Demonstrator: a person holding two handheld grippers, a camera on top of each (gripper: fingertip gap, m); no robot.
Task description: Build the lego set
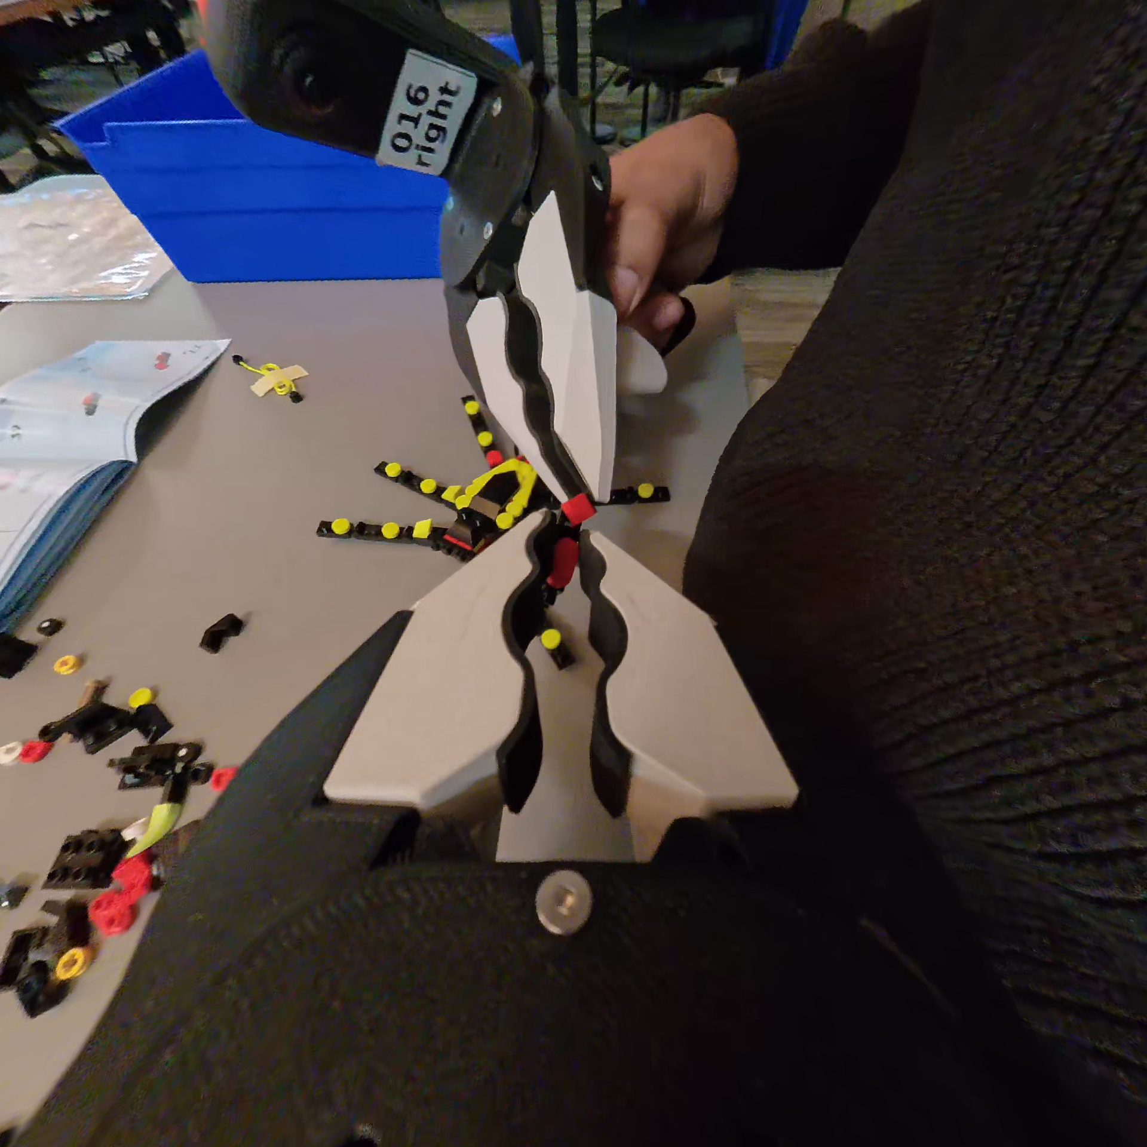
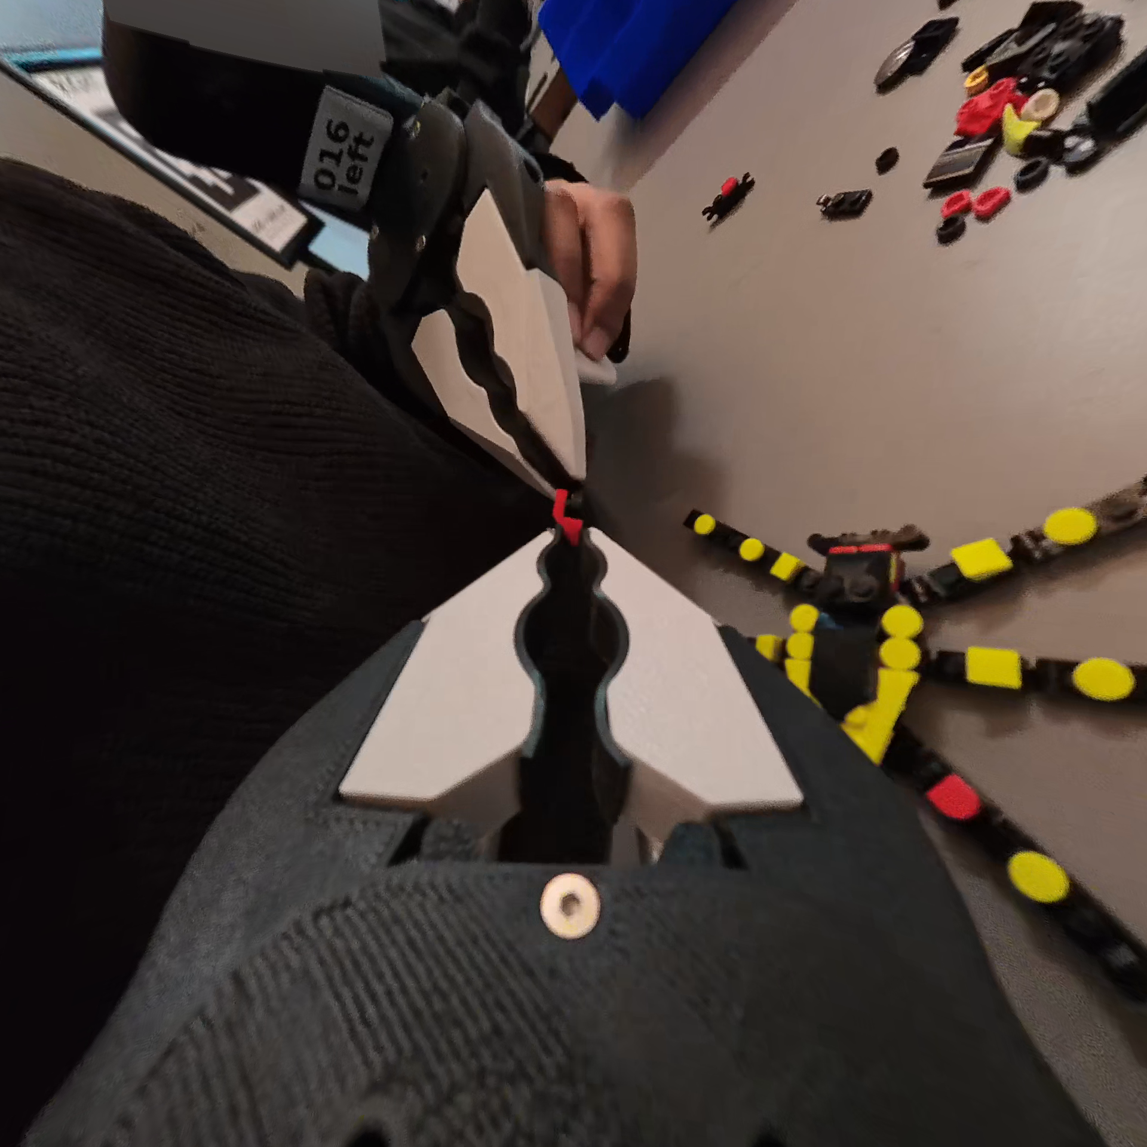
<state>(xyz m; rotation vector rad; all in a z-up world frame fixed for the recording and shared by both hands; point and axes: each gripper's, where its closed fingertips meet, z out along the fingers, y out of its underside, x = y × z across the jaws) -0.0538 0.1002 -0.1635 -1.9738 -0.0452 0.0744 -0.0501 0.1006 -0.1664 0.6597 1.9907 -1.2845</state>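
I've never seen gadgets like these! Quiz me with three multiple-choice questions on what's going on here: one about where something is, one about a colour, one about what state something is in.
1. Where does the spider model lie?
A. On the grey table
B. On the floor
C. On a shelf

2. What colour are the round studs along the spider's legs?
A. Green
B. White
C. Yellow

3. How do the right gripper's jaws stand?
A. Wide open, holding nothing
B. Shut on a small red brick
C. Shut on a sheet of paper

Answers:
1 A: the spider model lies flat on the grey table.
2 C: the studs are bright yellow against black legs.
3 B: the right gripper pinches the red brick at its tips, facing the left gripper, which is shut on a red part.
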